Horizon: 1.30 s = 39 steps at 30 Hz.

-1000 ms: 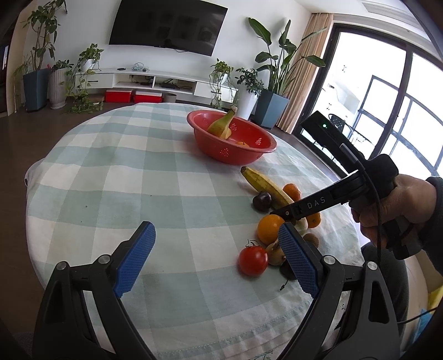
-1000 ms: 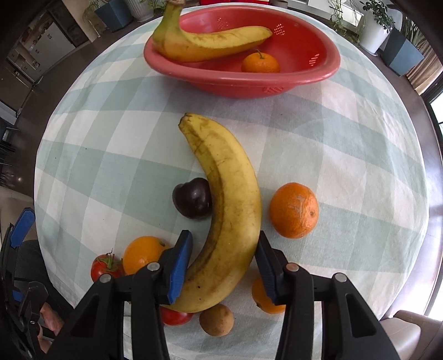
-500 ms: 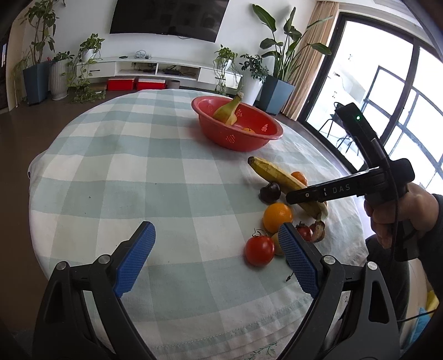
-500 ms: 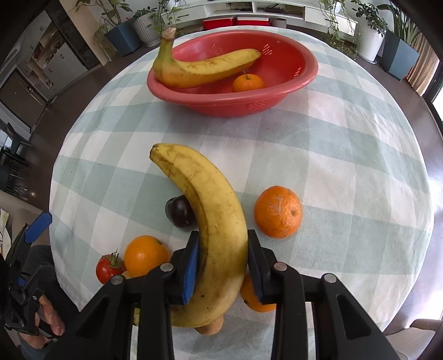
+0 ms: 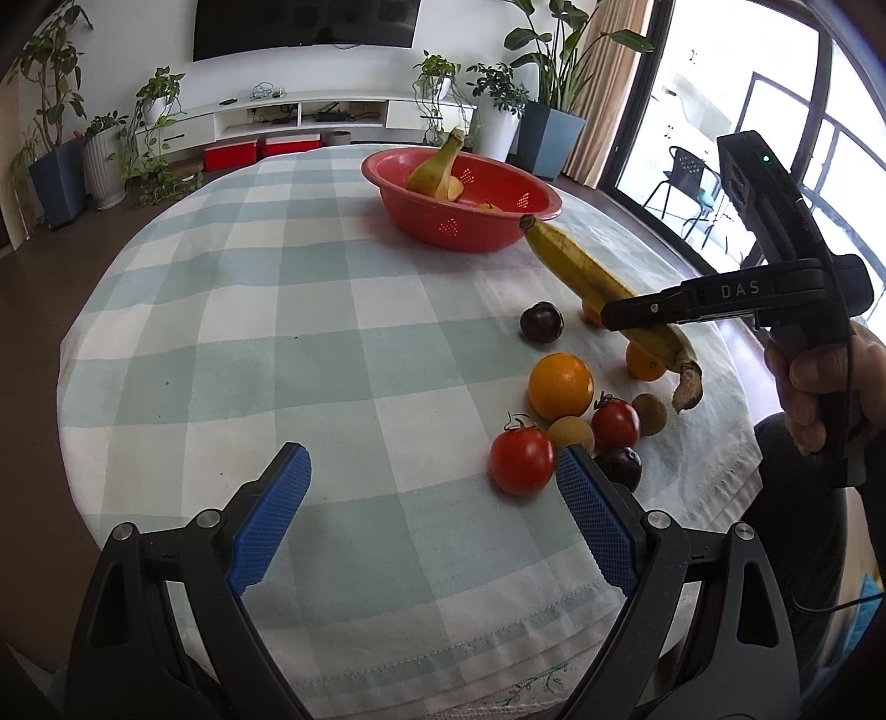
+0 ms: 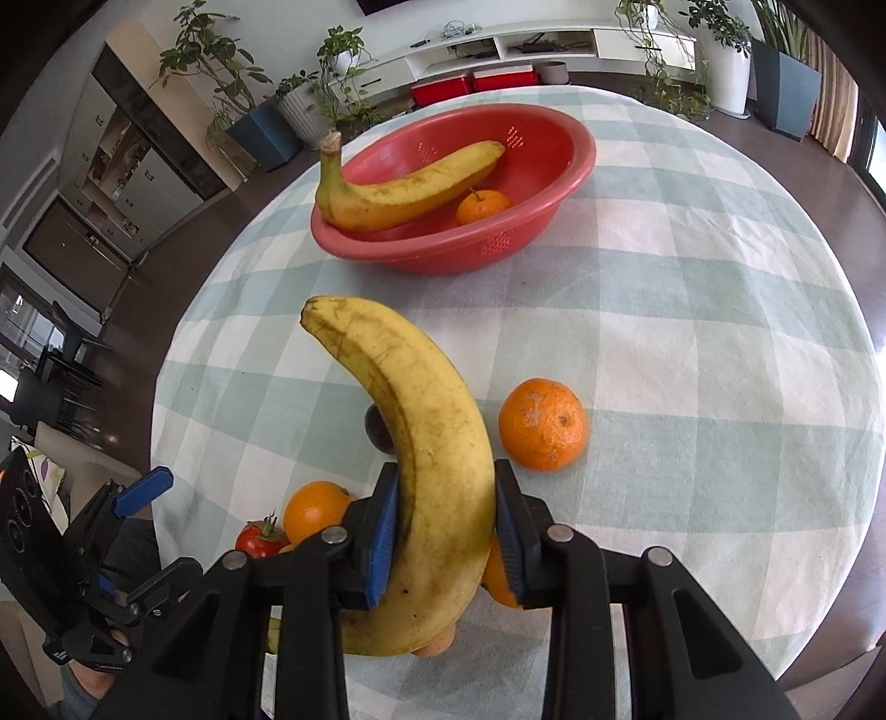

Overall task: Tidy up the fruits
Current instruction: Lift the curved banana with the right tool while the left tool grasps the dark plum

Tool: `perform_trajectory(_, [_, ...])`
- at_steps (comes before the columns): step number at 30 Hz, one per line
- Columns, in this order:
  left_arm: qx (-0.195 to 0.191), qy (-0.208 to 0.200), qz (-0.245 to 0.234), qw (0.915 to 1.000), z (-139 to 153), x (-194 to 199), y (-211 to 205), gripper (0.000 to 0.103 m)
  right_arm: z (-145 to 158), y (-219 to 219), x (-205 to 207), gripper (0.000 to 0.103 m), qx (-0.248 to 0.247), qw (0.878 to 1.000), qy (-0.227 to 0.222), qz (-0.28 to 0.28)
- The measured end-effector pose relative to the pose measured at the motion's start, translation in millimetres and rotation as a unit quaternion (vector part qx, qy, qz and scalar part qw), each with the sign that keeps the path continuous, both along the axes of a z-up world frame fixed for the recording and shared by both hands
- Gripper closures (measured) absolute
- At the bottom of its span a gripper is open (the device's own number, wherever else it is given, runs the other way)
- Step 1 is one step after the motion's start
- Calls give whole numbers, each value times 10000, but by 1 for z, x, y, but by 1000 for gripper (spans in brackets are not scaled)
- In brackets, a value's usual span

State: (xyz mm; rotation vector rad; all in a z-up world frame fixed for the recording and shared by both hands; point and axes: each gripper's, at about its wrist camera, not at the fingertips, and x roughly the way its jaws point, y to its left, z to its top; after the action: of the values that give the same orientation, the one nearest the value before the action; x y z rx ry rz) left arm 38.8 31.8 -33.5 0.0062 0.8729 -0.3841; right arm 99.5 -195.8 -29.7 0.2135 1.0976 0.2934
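Checked tablecloth (image 5: 288, 310), potted plants (image 5: 545, 105), television (image 5: 304, 22)

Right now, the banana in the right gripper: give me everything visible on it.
The banana is ripe yellow with brown freckles and scuffs, curved, unpeeled. The right gripper is shut on its lower half, blue fingers pressing both sides. In the left wrist view it hangs clear of the checked tablecloth, its dark blossom tip pointing up toward the red colander bowl and its dry brown stem drooping at the low end above the loose fruit. Nothing else visibly touches it.
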Motion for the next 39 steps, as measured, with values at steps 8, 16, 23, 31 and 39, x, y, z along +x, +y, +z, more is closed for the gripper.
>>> perform_trajectory(8, [431, -104, -301, 9986, 22, 20, -29, 13, 18, -11, -21, 68, 187, 9980, -534, -291])
perform_trajectory(16, [1201, 139, -967, 9879, 24, 76, -104, 14, 22, -34, -35, 68, 563, 9941, -744, -554])
perform_trajectory(23, [1526, 603, -1320, 9776, -6, 114, -139, 50, 14, -53, -38, 68, 818, 9914, -761, -685])
perform_trajectory(31, [1618, 768, -1392, 9739, -26, 127, -151, 55, 10, -56, -37, 68, 955, 9904, -779, -623])
perform_trajectory(39, [1481, 827, -1417, 9753, -32, 135, -151, 71, 7, -56, -36, 68, 1013, 9898, -798, -613])
